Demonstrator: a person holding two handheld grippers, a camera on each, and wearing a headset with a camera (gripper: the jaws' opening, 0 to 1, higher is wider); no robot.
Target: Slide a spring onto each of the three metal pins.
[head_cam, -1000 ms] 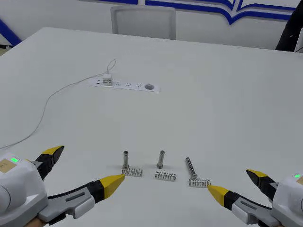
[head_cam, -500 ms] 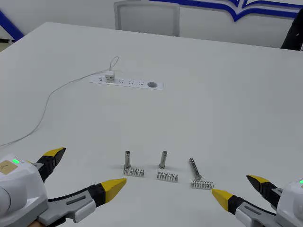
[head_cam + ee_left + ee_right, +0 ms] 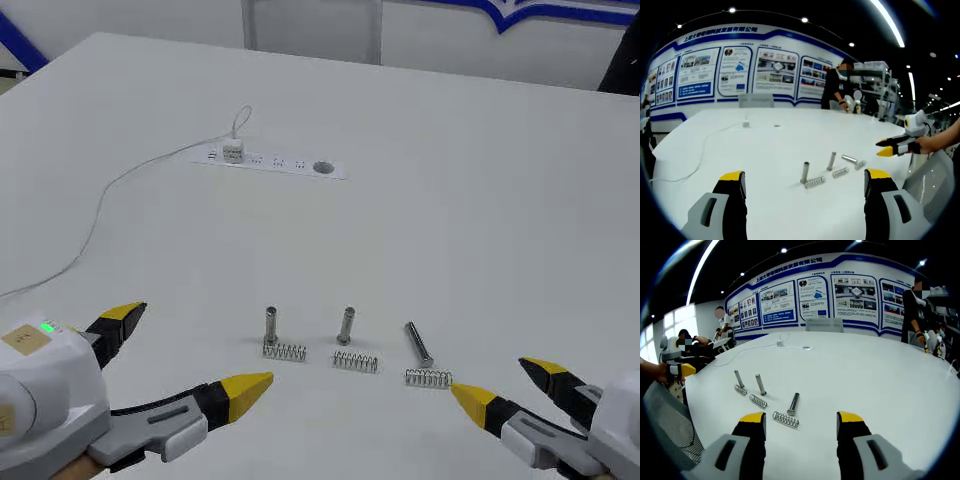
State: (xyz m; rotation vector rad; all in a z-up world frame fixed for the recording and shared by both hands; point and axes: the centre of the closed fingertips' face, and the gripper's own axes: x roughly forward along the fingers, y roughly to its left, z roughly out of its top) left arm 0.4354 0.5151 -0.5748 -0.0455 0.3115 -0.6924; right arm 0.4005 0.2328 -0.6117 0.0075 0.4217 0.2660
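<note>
Change since earlier: the whole head view has slid, so the headset has tipped; the pins and springs keep their places on the table [image 3: 480,200], and both grippers flank the row as before.
Left gripper [image 3: 190,348]: jaws spread wide, holding nothing, low and left of the row.
Right gripper [image 3: 500,382]: jaws also spread, empty, low and right of the row.
Pins: the left pin [image 3: 270,325] and middle pin [image 3: 346,326] stand upright; the right pin [image 3: 418,343] lies flat and slanted.
Springs: the left spring [image 3: 284,351], middle spring [image 3: 355,362] and right spring [image 3: 428,377] each lie just in front of their own pin, none threaded yet.
Key relation: the right spring sits near the right gripper's inner tip, ahead and to its left. Its long axis runs along the row, crosswise to those jaws.
Nearer hand: right for that spring, left for the left spring.
Likely next: closing across a spring's coils, probably the right one.
</note>
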